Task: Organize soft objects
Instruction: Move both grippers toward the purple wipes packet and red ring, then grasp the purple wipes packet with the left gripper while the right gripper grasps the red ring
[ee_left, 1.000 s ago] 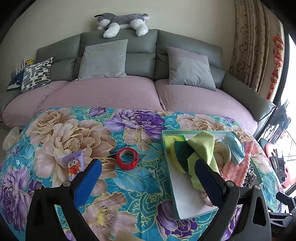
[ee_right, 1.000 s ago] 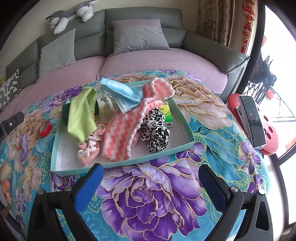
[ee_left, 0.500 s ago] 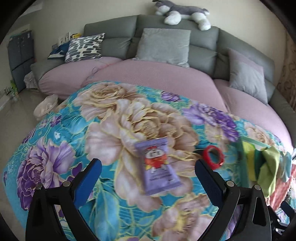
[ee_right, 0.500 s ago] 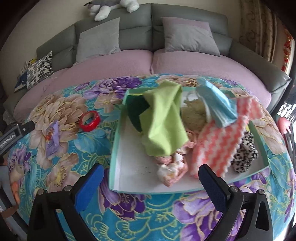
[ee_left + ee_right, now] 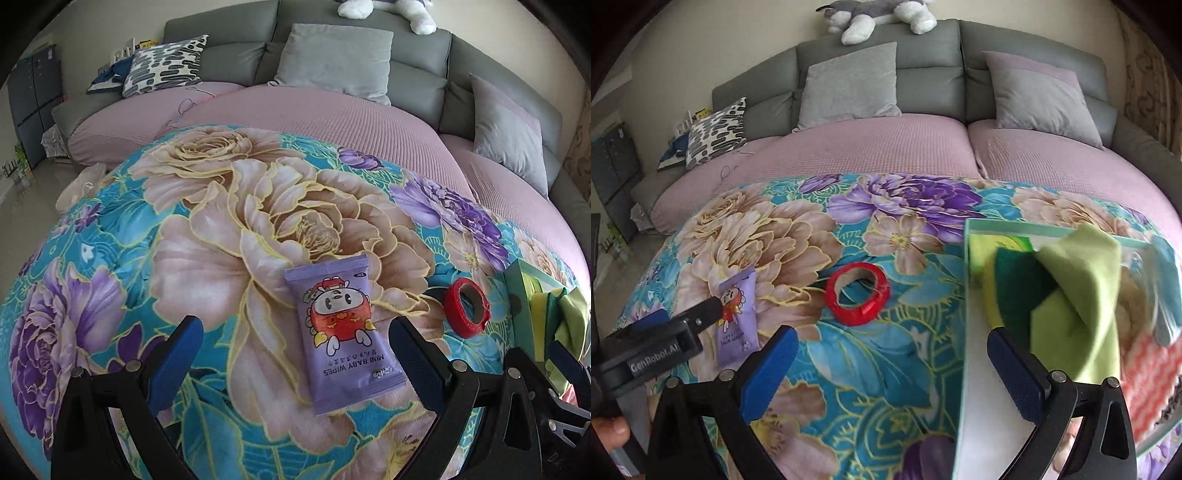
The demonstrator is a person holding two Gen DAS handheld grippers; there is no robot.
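A purple pack of baby wipes [image 5: 341, 332] lies flat on the floral blanket, between the wide-open fingers of my left gripper [image 5: 295, 354], closer to the right finger. In the right wrist view the same wipes pack [image 5: 737, 314] lies at the left, with the left gripper [image 5: 679, 332] over its near end. My right gripper [image 5: 886, 365] is open above the blanket, between a red tape roll [image 5: 857, 294] and the mint tray [image 5: 964, 332]. The tray holds a light green cloth [image 5: 1086, 295], a dark green cloth [image 5: 1019, 284] and a pink zigzag cloth [image 5: 1148, 373].
The floral blanket [image 5: 221, 240] covers a table in front of a sofa with pink seat cushions [image 5: 886, 147], grey pillows [image 5: 332, 55] and a plush dog [image 5: 879, 14] on its backrest. The tape roll [image 5: 467, 306] lies right of the wipes. A hand [image 5: 609, 432] shows at the lower left.
My left gripper has swung left from the tray and now frames the wipes pack closely. My right gripper has also swung left, from facing the tray to the tape roll and the tray's left rim.
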